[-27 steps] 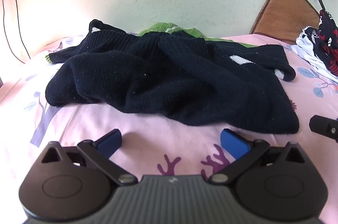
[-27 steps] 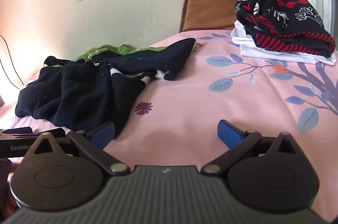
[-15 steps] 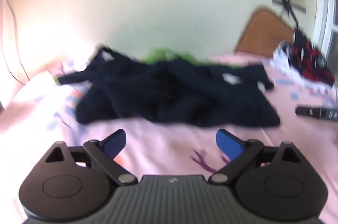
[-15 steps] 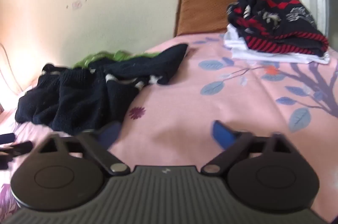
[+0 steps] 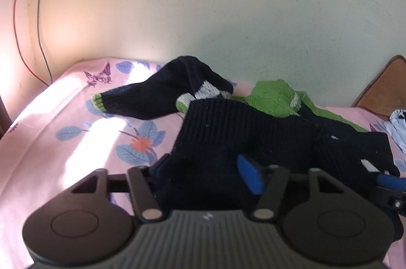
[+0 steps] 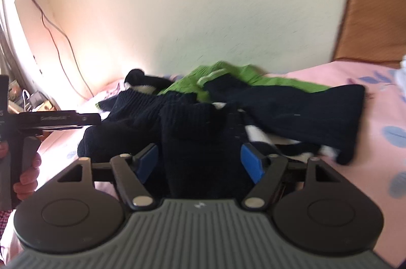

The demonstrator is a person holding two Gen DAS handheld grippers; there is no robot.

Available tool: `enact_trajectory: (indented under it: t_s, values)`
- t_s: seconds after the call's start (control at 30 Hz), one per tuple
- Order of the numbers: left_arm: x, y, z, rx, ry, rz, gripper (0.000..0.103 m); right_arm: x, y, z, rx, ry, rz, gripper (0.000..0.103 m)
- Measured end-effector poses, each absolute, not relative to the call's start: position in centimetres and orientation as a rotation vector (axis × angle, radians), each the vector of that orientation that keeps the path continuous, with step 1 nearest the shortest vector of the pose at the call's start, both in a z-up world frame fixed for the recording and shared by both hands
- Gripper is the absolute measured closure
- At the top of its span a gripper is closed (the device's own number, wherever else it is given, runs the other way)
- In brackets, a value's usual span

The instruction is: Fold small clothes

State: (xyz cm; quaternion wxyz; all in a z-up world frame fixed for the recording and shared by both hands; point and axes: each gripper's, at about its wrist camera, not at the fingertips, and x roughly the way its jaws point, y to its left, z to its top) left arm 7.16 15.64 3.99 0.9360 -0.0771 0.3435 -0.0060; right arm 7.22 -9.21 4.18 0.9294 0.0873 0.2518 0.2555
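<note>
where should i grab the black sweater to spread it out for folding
Grip the ribbed hem edge nearest the grippers, coming in low from the front. That edge of the black sweater lies bunched between the fingers of both the left gripper and the right gripper, while its sleeves trail away behind.

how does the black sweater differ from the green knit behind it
The black sweater lies nearest, bunched between the jaws of the left gripper and right gripper; the green knit sits further back, clear of both. The black sweater overlaps the green knit's front edge. Both are crumpled knitwear on the pink sheet.
</note>
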Motion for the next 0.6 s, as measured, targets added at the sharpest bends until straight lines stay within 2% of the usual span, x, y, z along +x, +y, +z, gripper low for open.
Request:
enact_trajectory:
  t_s: [0.03, 0.07, 0.1, 0.13, 0.33, 0.43, 0.53, 0.6]
  values:
    - [7.7, 15.4, 3.7, -0.156, 0.723, -0.033, 0.086, 8.0, -8.2, 3.9, 0.163, 0.525, 0.525, 0.031]
    - [8.2, 15.2, 3.6, -0.159, 0.742, -0.053, 0.101, 8.8, -7.5, 3.4, 0.14, 0.538, 0.513, 0.041]
    - [7.9, 15.1, 3.9, -0.162, 0.742, -0.061, 0.101, 9.5, -6.9, 3.1, 0.118, 0.547, 0.491, 0.077]
    - [7.4, 15.2, 4.5, -0.163, 0.728, -0.074, 0.101, 10.0, -6.5, 3.1, 0.113, 0.557, 0.495, 0.091]
    - [-1.8, 16.0, 10.7, -0.236, 0.53, -0.308, 0.101, 4.9, -13.5, 7.4, 0.314, 0.396, 0.72, 0.092]
    - [-6.8, 15.6, 11.6, -0.225, 0.5, -0.425, 0.101, 0.0, -16.8, 8.5, 0.32, 0.346, 0.908, 0.092]
    - [-9.4, 16.2, 11.1, -0.201, 0.512, -0.416, 0.094, -5.1, -18.5, 8.1, 0.264, 0.393, 1.062, 0.092]
    - [-9.4, 17.3, 10.4, -0.206, 0.54, -0.363, 0.077, -7.8, -18.4, 6.8, 0.148, 0.489, 1.108, 0.089]
